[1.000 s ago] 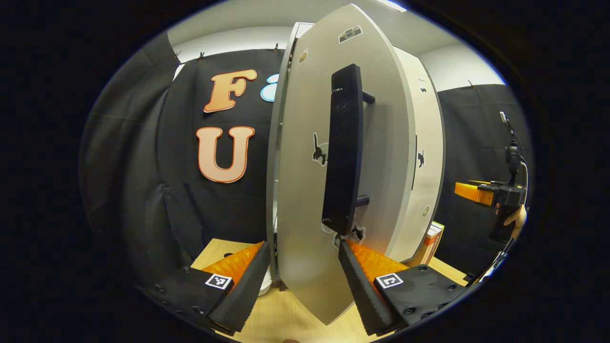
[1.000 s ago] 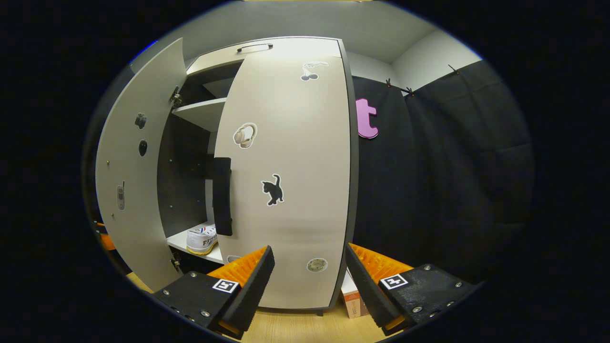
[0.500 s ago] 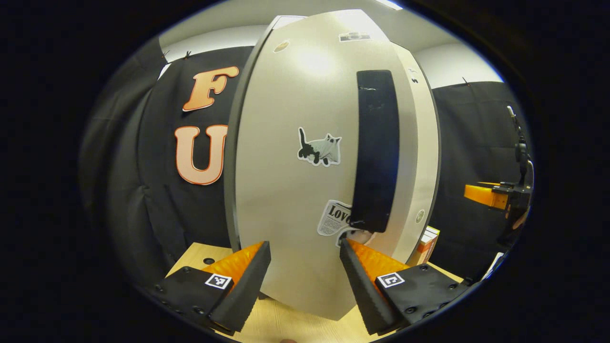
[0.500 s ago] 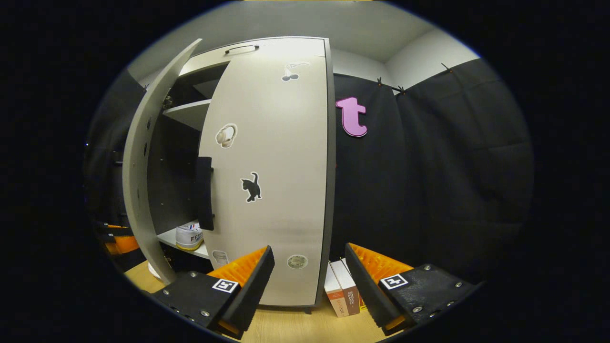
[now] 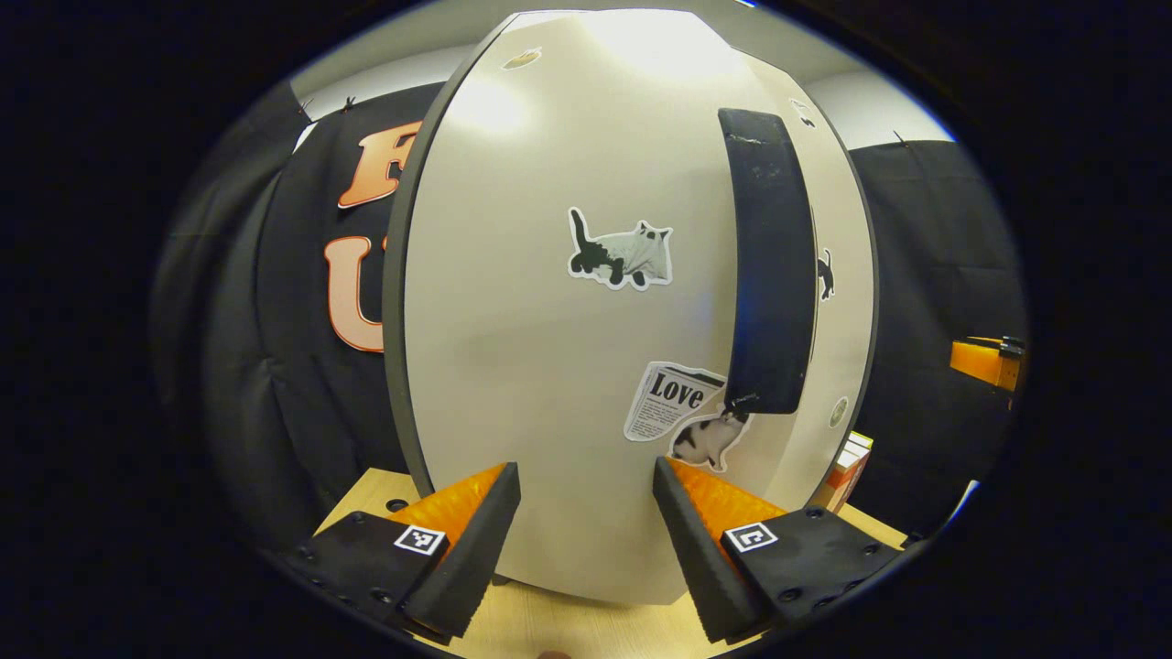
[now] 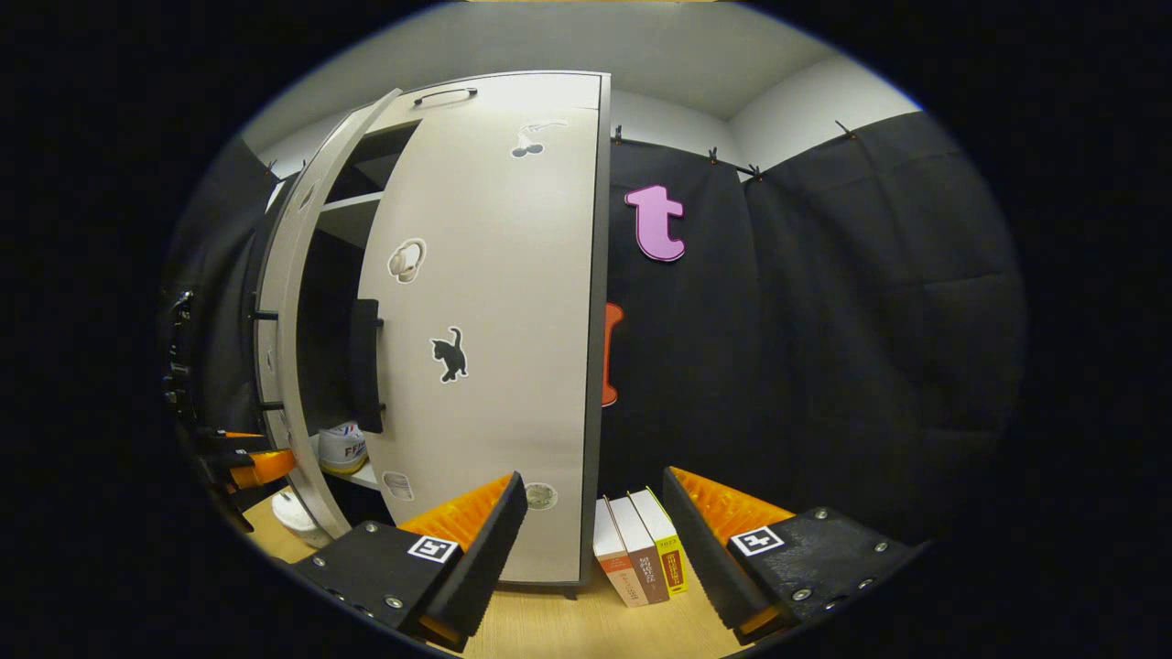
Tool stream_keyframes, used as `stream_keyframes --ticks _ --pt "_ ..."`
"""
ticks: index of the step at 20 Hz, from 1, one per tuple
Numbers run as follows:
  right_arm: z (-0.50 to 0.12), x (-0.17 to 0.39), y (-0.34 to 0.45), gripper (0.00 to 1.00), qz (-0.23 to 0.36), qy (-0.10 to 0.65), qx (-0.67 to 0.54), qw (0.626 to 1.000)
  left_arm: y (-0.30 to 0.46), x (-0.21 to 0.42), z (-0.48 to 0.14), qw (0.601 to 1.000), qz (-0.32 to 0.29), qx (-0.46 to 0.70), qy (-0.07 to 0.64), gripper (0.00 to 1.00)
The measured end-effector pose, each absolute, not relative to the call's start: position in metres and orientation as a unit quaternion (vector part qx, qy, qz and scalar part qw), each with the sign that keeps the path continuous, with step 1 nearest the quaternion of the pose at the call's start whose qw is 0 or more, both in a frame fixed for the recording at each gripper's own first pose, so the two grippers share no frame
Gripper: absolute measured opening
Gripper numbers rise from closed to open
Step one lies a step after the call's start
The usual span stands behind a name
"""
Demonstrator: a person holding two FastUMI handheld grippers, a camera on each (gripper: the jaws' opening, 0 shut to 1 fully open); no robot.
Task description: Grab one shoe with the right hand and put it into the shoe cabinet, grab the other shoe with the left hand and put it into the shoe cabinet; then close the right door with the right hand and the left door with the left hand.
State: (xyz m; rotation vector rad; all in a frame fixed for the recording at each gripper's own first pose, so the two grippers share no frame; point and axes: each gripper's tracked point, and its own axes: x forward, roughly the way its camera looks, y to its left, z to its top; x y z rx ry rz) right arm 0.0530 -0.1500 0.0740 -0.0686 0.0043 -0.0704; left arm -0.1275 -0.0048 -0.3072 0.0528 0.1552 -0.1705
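Closing the left door, last step of the job.

Left gripper (image 5: pixel 586 522) spread open and empty, close against the outer face of the left door (image 5: pixel 549 320), below and beside its dark handle (image 5: pixel 769 265); apparently pushing with the tips rather than gripping. Left door part-way shut in the right gripper view, gap remaining. Right door (image 6: pixel 494 348) flush on the shoe cabinet (image 6: pixel 348 206), so right gripper (image 6: pixel 593 535) held back, open, holding nothing. One shoe (image 6: pixel 343 448) on the lower shelf behind the gap. Books (image 6: pixel 636 558) on the tabletop beside the cabinet.

Left gripper (image 5: pixel 586 522) jaws spread wide, holding nothing; right gripper (image 6: pixel 595 531) likewise agape, level, forward-pointing
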Motion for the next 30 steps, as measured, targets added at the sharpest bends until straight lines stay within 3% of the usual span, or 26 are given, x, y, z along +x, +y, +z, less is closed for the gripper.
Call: stream_keyframes --ticks 12,15,23,30 --pt "0.07 0.055 -0.135 0.93 -0.013 0.011 -0.031 0.999 -0.019 -0.088 -0.315 0.993 -0.054 0.023 0.107 0.95" --pt "0.075 0.053 -0.13 0.93 -0.009 0.01 -0.029 0.999 -0.006 -0.107 -0.305 0.991 -0.04 0.028 0.128 0.96" --pt "0.1 0.027 -0.117 0.92 0.004 0.003 -0.012 1.0 0.05 -0.2 -0.206 0.997 -0.025 0.018 0.075 0.95" --pt "0.123 -0.001 -0.119 0.93 -0.006 -0.019 -0.017 1.0 0.089 -0.251 -0.163 0.999 -0.002 0.032 0.043 0.95"
